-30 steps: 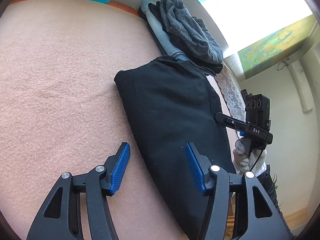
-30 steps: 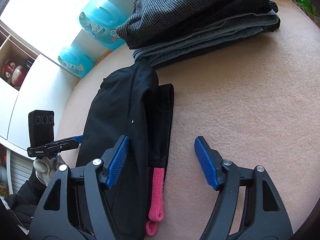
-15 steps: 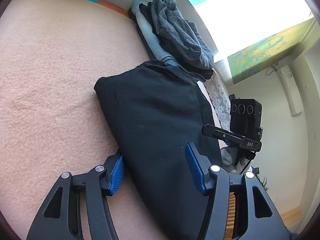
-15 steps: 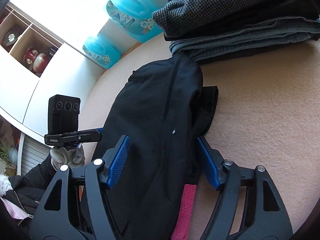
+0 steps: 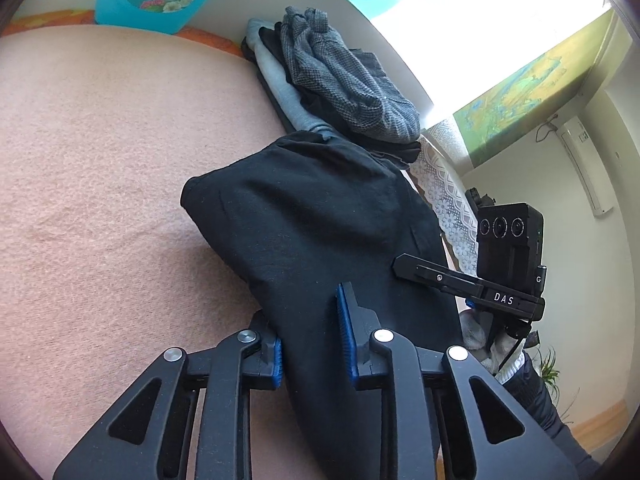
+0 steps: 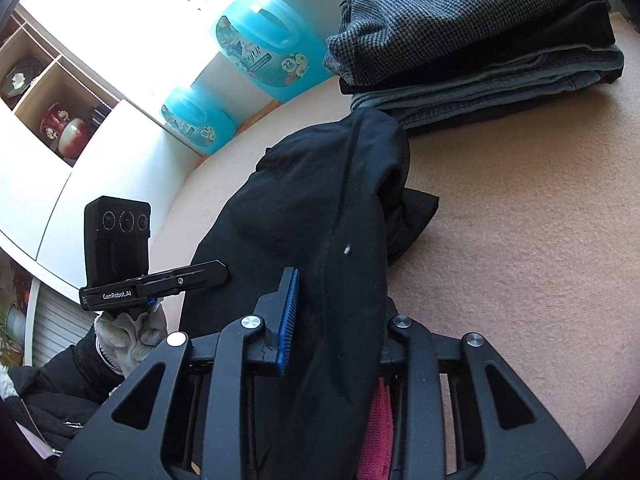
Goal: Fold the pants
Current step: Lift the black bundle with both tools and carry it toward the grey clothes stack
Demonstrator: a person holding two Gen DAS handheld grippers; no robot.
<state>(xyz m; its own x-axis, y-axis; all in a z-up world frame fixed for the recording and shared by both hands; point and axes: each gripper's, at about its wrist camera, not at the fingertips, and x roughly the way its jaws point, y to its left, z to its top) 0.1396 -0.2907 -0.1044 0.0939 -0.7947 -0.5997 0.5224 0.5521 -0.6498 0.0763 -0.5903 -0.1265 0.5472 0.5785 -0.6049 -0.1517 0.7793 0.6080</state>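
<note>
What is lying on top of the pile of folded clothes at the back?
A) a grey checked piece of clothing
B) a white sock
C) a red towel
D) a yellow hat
A: a grey checked garment lies on top of the pile of folded clothes, beyond the black pants.

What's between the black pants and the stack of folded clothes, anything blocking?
Nothing visible. The black pants reach up to the folded stack, far end right at its base, bare pink blanket beside them. Both tools, left and right, are closing with pants fabric between their jaws.
</note>
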